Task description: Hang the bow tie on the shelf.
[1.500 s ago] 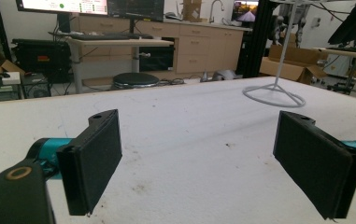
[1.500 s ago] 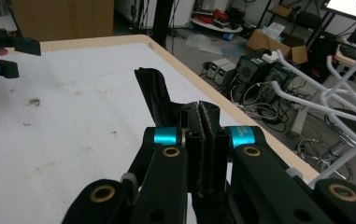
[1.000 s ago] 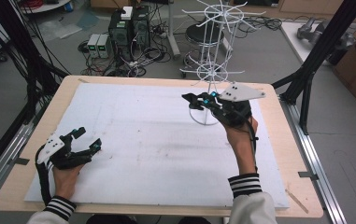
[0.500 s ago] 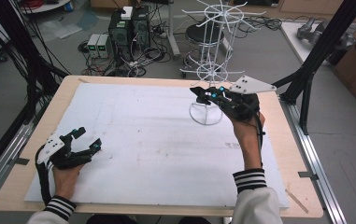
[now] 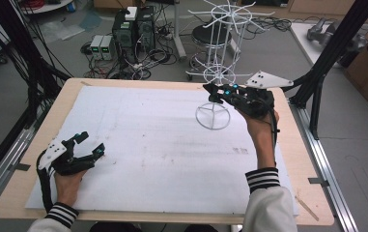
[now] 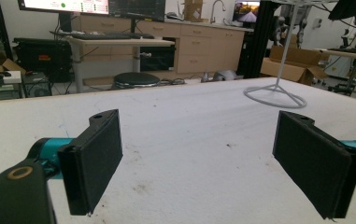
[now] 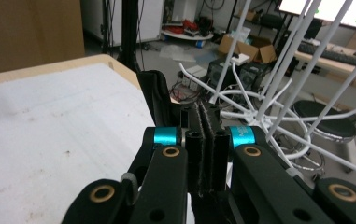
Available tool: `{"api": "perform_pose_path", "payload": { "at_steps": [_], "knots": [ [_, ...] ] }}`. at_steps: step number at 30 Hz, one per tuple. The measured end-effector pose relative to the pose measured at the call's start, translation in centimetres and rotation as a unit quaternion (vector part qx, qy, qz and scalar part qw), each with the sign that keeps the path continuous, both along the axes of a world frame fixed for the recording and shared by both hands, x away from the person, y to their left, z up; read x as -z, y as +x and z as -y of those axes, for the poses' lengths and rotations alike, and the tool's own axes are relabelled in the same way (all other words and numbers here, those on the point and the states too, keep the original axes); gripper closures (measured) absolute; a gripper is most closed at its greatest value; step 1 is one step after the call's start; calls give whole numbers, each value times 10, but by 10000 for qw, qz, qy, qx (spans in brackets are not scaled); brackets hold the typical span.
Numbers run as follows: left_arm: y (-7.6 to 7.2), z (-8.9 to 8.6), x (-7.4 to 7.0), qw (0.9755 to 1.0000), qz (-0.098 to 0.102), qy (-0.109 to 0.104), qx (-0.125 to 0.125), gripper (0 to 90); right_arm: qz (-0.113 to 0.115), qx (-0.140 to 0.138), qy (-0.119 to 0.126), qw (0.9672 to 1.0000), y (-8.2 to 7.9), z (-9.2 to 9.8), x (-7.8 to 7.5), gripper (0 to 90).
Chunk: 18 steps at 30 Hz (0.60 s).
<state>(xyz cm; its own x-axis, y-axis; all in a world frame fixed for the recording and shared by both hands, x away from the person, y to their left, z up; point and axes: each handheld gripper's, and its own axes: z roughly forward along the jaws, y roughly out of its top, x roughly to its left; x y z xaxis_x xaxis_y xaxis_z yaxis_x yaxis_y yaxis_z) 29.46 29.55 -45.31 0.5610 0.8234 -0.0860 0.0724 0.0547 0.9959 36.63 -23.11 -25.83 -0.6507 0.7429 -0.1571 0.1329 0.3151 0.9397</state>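
The right tool (image 5: 214,92) is at the far right of the bench, high above the round foot of the white wire stand (image 5: 212,116). In the right gripper view its two black pads (image 7: 207,140) are pressed flat together, so the jaws are closed. No part of the stand is seen between the pads. The thin white pole of the stand rises just beside the tool. A second ago this tool was a bit nearer and more to the left. Now it has moved to the right and farther away, and the stand's round foot has moved that way too.

The left tool (image 5: 91,145) lies low at the near left of the bench. Its jaws are wide open with nothing between them. In the left gripper view the two pads (image 6: 94,158) look flat, black and a little fuzzy. This tool sits in the same spot as before.

The stand is made of thin white wire. Its foot is a ring with three spokes, and it has curved arms sticking out higher up the pole.

The bench (image 5: 36,145) has a pale wooden edge. A big white sheet (image 5: 148,145) covers most of it. The sheet is flat and has small dark smudges. Each tool has shiny blue metal bits and a grey three-cornered plate on top.
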Motion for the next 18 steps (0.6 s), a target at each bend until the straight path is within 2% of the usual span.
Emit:
{"api": "perform_pose_path", "payload": {
  "at_steps": [3, 9, 16, 18],
  "knots": [
    [0, 0, 0, 10000, -6, 6, -3, 160, -69, 2, -38, 10000, 5, 3, 3, 886],
    [0, 0, 0, 10000, -6, 0, -5, 160, -233, 34, 97, 9997, 13, 7, 8, 885],
    [0, 0, 0, 10000, -12, -6, -6, 160, -288, 91, 149, 9994, 20, 14, 12, 885],
    [0, 0, 0, 10000, -19, -6, 0, 160, -393, 141, 173, 9990, 23, 17, 15, 885]
  ]
}}
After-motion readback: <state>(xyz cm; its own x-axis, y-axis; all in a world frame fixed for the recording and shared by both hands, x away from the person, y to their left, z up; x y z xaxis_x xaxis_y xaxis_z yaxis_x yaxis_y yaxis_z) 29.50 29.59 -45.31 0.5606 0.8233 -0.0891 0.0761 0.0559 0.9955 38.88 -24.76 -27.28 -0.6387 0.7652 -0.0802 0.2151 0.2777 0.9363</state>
